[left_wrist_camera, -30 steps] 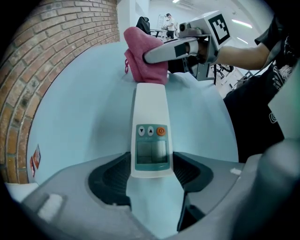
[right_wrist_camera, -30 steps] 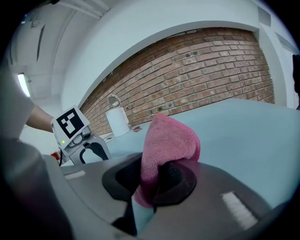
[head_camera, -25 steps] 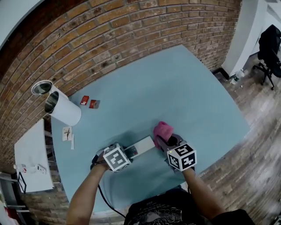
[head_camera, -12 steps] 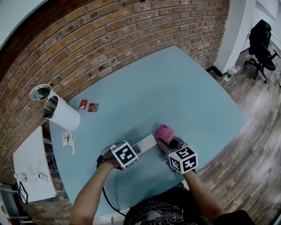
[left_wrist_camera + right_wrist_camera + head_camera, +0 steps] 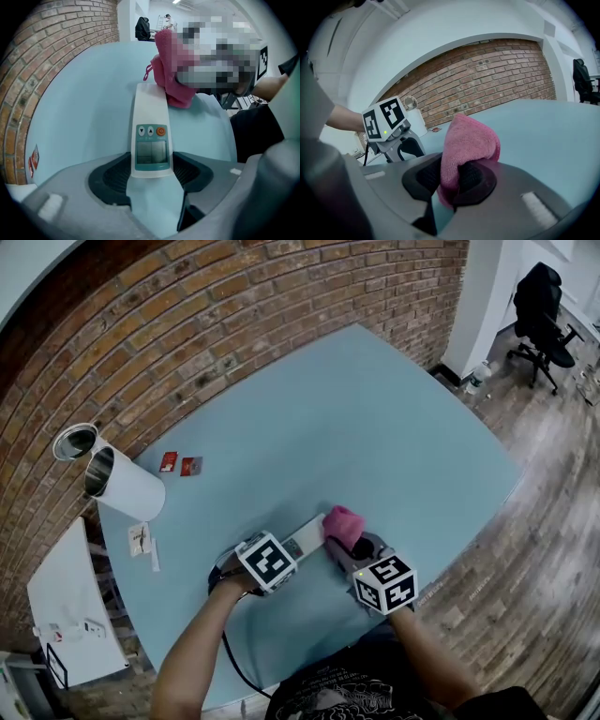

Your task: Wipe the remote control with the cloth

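Head view first: the pale blue bench [image 5: 375, 418] runs up against a brick wall [image 5: 234, 306]. The white remote control [image 5: 305, 534] lies flat near the near edge. The left gripper [image 5: 279, 557] points almost straight down at its near end, with its marker cube on top hiding the jaws. The right gripper [image 5: 345, 542] comes in from the right with the pink cloth [image 5: 343, 524] at the remote's far end. Only this view shows the white tube [image 5: 127, 488] lying over at the left, the two little red packets [image 5: 180, 463] by the wall and the office chair [image 5: 542, 301] far right.

The left gripper view shows what that cube hides. The jaws are clamped on the two sides of the remote's near end, right by the small screen and the orange button. You can also see the cloth resting on the far right corner of the remote, touching it.

Right gripper view: the jaws are pinched tight on a fold of the cloth, and the rest bunches up in front of them. The remote itself isn't visible here, just the left gripper and the wall behind it.

Versus a second ago: the right gripper and cloth have slid left along the bench onto the remote's far end. The left gripper hasn't budged.
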Demonstrator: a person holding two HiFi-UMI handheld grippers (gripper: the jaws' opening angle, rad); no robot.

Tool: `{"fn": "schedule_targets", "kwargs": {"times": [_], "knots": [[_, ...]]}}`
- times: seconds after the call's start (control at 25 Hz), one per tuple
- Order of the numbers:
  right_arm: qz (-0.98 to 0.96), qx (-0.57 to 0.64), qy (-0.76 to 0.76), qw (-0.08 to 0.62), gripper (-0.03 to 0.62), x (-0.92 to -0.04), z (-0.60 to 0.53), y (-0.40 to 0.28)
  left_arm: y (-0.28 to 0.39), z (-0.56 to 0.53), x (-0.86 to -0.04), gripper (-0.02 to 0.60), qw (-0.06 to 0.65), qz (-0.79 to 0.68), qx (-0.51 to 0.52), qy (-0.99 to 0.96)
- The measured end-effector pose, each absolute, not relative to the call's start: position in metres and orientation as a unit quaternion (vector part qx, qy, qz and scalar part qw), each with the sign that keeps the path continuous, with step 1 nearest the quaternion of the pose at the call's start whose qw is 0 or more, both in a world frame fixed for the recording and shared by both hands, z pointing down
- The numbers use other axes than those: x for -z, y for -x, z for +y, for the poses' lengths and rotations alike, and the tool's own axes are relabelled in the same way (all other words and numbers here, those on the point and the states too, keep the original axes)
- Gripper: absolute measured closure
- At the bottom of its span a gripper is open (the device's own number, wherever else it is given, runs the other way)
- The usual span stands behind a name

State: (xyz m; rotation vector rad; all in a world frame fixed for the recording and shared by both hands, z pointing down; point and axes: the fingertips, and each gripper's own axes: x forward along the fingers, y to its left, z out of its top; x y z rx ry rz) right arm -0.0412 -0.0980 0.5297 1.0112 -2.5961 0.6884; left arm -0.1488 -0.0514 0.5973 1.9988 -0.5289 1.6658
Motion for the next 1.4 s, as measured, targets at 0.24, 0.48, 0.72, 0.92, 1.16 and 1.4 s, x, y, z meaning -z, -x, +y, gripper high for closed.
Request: {"fn": "schedule_targets", "kwargs": {"times": [0.24,0.48,0.72,0.92,1.16,1.4], "knots": [[-0.897,-0.235,-0.354,0.125,0.530,-0.525,-0.085,0.061,0.143,-0.057,-0.597,0.302,0.233,-0.194,-0.598,-0.742],[-0.902,-0.230,-0.344,0.123,0.530,-0.523,-0.071,0.086,0.146,-0.052,-0.598,0.302,0.240,-0.194,-0.605,-0.734],[-0.906,-0.232,-0.334,0.122,0.530,-0.521,-0.062,0.104,0.145,-0.052,-0.596,0.302,0.240,-0.195,-0.600,-0.738],[-0.910,-0.234,-0.318,0.127,0.531,-0.521,-0.056,0.114,0.145,-0.052,-0.597,0.302,0.239,-0.191,-0.602,-0.738],[-0.927,-0.213,-0.264,0.160,0.531,-0.506,-0.069,0.113,0.143,-0.050,-0.596,0.299,0.233,-0.188,-0.600,-0.742],[-0.947,-0.178,-0.210,0.167,0.530,-0.478,-0.112,0.122,0.142,-0.050,-0.596,0.299,0.225,-0.187,-0.589,-0.754]]}}
